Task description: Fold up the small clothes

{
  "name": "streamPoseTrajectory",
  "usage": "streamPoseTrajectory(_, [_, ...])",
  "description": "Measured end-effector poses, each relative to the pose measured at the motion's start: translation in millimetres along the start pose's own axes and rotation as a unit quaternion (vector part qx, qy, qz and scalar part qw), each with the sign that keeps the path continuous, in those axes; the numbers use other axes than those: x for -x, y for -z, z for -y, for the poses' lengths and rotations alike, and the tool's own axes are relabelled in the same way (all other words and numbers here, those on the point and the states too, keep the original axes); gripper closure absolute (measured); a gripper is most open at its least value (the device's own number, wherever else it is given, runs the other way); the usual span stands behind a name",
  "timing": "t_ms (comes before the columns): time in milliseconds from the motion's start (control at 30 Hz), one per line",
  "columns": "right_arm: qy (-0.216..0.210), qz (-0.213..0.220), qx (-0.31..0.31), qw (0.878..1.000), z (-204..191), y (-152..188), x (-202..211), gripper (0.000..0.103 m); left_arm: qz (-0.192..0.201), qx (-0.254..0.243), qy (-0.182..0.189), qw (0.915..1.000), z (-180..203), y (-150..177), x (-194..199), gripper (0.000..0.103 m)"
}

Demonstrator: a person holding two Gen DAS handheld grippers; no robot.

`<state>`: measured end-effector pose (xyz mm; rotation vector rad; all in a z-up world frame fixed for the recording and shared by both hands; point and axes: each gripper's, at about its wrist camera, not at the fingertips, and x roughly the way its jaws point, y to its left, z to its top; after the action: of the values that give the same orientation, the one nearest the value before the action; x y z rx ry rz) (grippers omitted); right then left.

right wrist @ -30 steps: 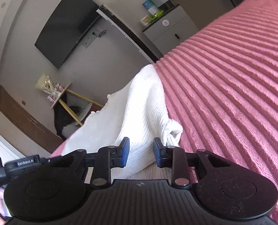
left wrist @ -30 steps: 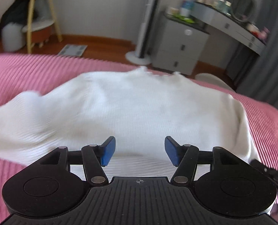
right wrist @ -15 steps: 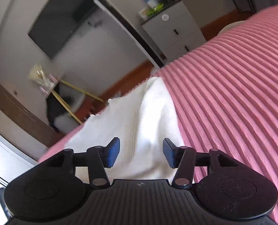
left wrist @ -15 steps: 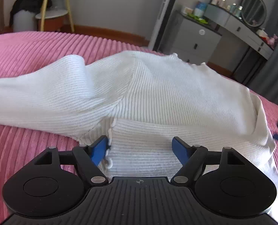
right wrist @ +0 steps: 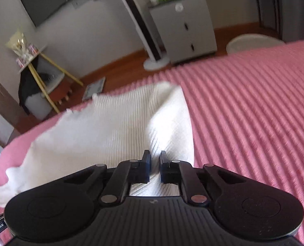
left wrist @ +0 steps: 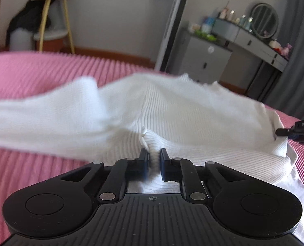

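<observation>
A white ribbed knit sweater (left wrist: 192,112) lies spread on a pink corduroy bedspread (left wrist: 29,69). My left gripper (left wrist: 153,160) is shut on a bunched fold of the sweater's hem, and the knit rises in a ridge from its pads. One sleeve (left wrist: 41,110) stretches out to the left. In the right wrist view the same sweater (right wrist: 111,127) lifts off the bed, and my right gripper (right wrist: 155,162) is shut on its near edge. The right gripper's tip (left wrist: 295,132) also shows at the right edge of the left wrist view, against the sweater's side.
The pink bedspread (right wrist: 254,112) stretches wide to the right. Beyond the bed stand a grey drawer cabinet (right wrist: 184,26), a white tower fan (right wrist: 149,32), a yellow-legged side table (left wrist: 49,20) and a dressing table with a round mirror (left wrist: 264,20).
Both grippers went from open to shut on the sweater's near edge. The cloth now bunches and rises at each grip, and the right view has swung and lifted.
</observation>
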<state>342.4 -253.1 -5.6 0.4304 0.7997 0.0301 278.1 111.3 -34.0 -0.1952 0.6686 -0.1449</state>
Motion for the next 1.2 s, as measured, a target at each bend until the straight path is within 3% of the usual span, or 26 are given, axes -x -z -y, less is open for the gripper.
streamPoseTrajectory(167, [-0.052,0.084,-0.059,0.993,4.9,-18.5,21.7,0.095,0.055,-0.003,0.001,0.9985,-2.2,-27.5,13.0,0.089])
streamPoseTrajectory(267, [-0.055,0.115,-0.079,0.989,3.7,-21.3,19.6,0.095,0.073,-0.003,-0.015,0.9972,-4.9,-43.3,9.9,0.088])
streamPoseTrajectory(400, [0.019,0.071,-0.069,0.995,3.5,-18.0,-9.1,0.087,0.021,-0.007,-0.053,0.9983,-3.0,-42.4,-12.5,0.068])
streamPoseTrajectory(467, [0.057,0.070,-0.061,0.994,7.6,-12.8,-5.9,0.085,0.001,-0.016,-0.054,0.9984,-2.5,-33.3,-14.1,0.056])
streamPoseTrajectory(567, [0.037,0.097,-0.056,0.993,11.2,-1.7,19.6,0.084,0.006,-0.016,-0.053,0.9985,-6.4,-20.5,-5.8,0.046])
streamPoseTrajectory(667, [-0.008,0.111,-0.040,0.993,9.6,12.2,44.2,0.084,0.010,0.030,-0.041,0.9987,-18.1,-12.7,2.3,0.043])
streamPoseTrajectory(733, [-0.045,0.093,-0.057,0.993,10.6,22.1,47.1,0.084,0.012,0.062,-0.037,0.9973,-23.5,-8.5,7.1,0.038])
streamPoseTrajectory(800, [-0.068,0.055,-0.078,0.993,14.7,32.2,41.6,0.080,0.011,0.082,-0.032,0.9960,-23.8,-7.5,12.4,0.026])
streamPoseTrajectory(867, [-0.069,0.027,-0.105,0.992,21.1,38.0,34.8,0.063,0.013,0.101,-0.025,0.9945,-27.3,-6.7,19.2,0.017])
streamPoseTrajectory(967, [-0.062,0.031,-0.147,0.987,33.4,43.2,28.1,0.063,0.023,0.122,-0.008,0.9922,-35.4,-7.1,28.0,0.010])
streamPoseTrajectory(1067, [-0.075,0.026,-0.207,0.975,42.9,54.9,27.0,0.064,0.026,0.143,-0.002,0.9894,-39.9,-8.0,29.0,0.010])
streamPoseTrajectory(1200, [-0.055,0.033,-0.170,0.983,40.4,55.2,18.8,0.081,0.013,0.163,0.000,0.9865,-40.2,-9.8,17.8,0.010])
